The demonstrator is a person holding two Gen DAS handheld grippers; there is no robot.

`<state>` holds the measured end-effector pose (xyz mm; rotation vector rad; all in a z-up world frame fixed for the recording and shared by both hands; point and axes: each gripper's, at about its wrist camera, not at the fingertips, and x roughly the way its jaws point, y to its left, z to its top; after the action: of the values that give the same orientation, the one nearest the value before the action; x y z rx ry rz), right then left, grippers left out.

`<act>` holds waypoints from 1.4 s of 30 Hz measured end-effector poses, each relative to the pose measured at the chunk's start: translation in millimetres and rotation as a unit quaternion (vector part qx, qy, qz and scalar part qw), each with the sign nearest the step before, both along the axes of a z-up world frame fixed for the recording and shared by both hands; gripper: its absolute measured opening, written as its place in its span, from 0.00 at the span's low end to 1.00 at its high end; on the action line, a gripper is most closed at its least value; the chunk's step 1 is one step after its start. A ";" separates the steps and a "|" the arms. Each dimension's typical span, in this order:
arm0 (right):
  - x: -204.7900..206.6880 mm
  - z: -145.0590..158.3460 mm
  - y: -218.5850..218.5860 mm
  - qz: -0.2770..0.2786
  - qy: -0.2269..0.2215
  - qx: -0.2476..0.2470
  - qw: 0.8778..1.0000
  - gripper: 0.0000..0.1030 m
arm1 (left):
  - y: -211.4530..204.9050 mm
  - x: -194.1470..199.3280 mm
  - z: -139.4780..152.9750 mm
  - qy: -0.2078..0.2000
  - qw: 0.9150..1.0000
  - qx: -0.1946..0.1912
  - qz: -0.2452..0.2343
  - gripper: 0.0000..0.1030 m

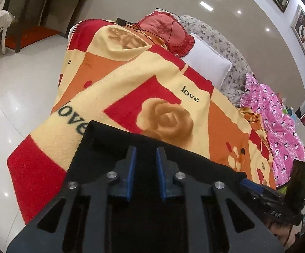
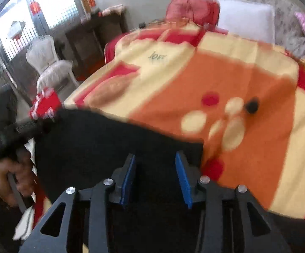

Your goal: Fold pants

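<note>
Room: a tiled bedroom with framed pictures on the wall, a white chair (image 2: 46,63) and a dark side table off to one side.
Surface: a bed (image 1: 226,42) covered by a red, orange and cream blanket (image 1: 131,80) printed with roses and "love".
Pants: the black pants (image 1: 114,147) lie flat at the near edge of the blanket, directly under and ahead of both claws.
Long axis: the dark cloth seems to run crosswise to both claws, its far edge stretching from one side of the left view to the other.
Left claw: the left claw (image 1: 146,158) has its blue pads a narrow gap apart, with nothing pinched between them; it hangs over the cloth near its left corner.
Right claw: the right claw (image 2: 155,166) stands wider open and empty, near the cloth's right edge; this view is blurred.
Nearer hand: each claw is close to its own end; neither is clearly nearer.
Next move: probably a grip on the near edge to carry it across.
</note>
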<state>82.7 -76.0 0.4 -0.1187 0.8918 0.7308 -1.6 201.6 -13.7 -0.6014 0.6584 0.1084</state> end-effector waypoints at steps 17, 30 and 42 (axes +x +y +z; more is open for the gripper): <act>-44.2 17.1 -202.3 -0.219 0.018 0.063 0.973 0.44 | -168.2 -13.7 23.0 -0.007 0.979 0.064 -0.192 0.60; -102.5 35.6 -306.9 -0.248 -0.003 0.206 0.946 0.44 | -180.7 -9.3 16.3 -0.015 0.974 0.067 -0.215 0.90; -133.9 4.2 -323.1 -0.310 0.048 0.204 0.927 0.56 | -173.7 -9.9 15.8 -0.035 0.972 0.024 -0.233 1.00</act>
<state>-51.2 -399.0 4.6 0.5548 0.7894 0.3115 -11.5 27.9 2.2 -0.3901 0.7113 -0.3343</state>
